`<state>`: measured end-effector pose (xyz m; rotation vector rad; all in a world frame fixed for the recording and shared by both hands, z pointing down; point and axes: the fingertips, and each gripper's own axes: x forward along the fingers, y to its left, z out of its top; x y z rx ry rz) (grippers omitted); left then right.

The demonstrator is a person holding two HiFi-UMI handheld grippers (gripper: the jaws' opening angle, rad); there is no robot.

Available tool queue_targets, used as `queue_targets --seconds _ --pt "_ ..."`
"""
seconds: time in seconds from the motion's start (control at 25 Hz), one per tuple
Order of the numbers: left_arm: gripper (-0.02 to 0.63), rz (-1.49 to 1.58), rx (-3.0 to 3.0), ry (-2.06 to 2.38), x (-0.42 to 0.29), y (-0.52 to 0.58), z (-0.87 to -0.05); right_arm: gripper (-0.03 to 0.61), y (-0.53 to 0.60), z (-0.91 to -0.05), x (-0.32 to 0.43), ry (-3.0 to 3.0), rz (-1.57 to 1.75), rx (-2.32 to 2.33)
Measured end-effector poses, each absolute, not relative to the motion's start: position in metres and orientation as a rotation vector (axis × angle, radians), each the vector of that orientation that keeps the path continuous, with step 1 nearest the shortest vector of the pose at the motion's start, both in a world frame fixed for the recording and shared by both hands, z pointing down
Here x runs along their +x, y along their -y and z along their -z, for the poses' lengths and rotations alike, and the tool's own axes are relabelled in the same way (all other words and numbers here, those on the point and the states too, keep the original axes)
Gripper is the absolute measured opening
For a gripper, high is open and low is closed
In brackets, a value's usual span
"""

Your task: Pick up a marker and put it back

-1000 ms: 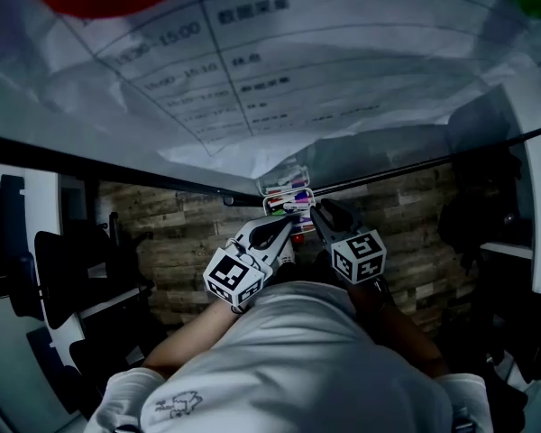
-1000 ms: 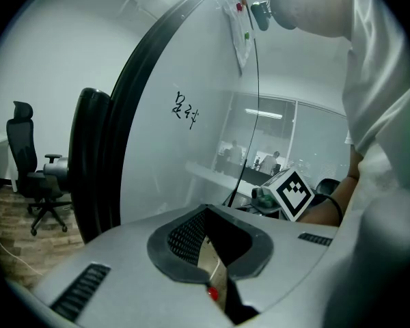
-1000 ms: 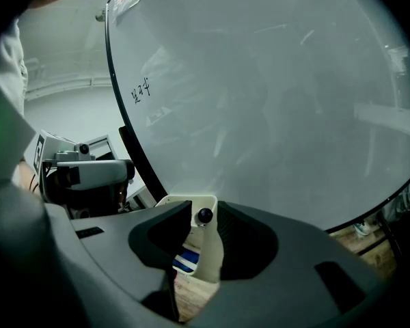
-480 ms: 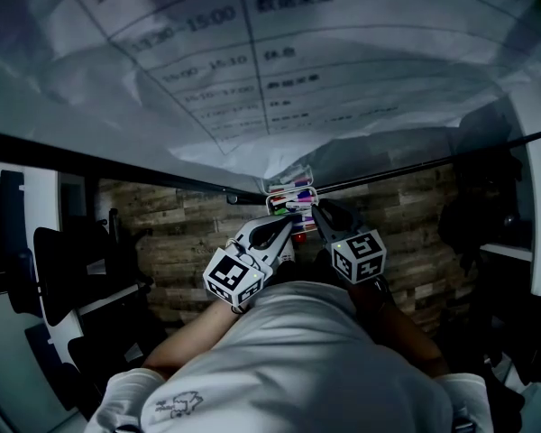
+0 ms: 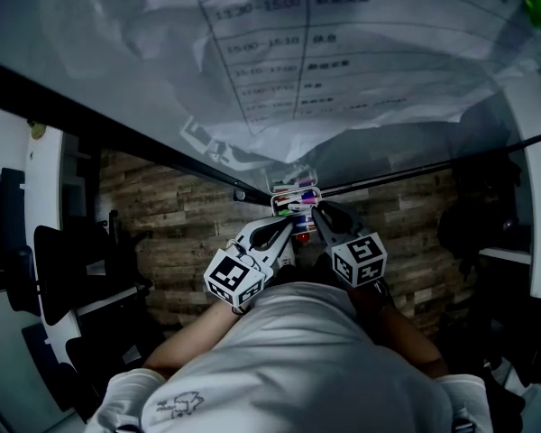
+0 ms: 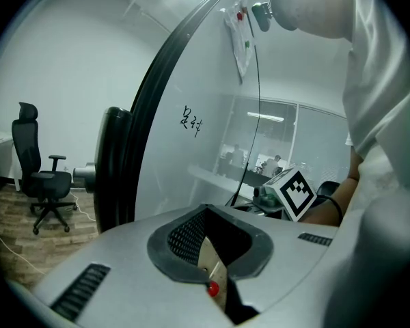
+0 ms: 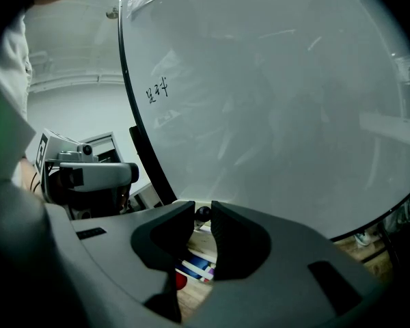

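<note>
Clear plastic tray (image 5: 295,190) of coloured markers (image 5: 298,198) sits at the white board's (image 5: 397,147) lower edge, just far of both tools. The left gripper's (image 5: 291,221) jaws meet at the tips, empty. The right gripper's (image 5: 316,209) jaws stand narrowly apart, with the markers showing through the gap.

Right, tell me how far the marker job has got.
Done: nothing; the markers lie in their tray. In hand: the right gripper, jaws slightly apart, is at the tray; the left gripper is shut, empty. To do: grasp, lift, return one.
</note>
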<state>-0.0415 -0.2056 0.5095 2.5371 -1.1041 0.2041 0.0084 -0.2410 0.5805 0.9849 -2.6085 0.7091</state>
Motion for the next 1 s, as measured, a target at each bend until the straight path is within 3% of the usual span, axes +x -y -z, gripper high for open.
queue_targets --seconds 1.0 --pt "0.006 -0.095 2.676 1.079 -0.063 0.199 -0.466 0.077 0.226 -0.52 0.007 2.636 -0.522 1.158"
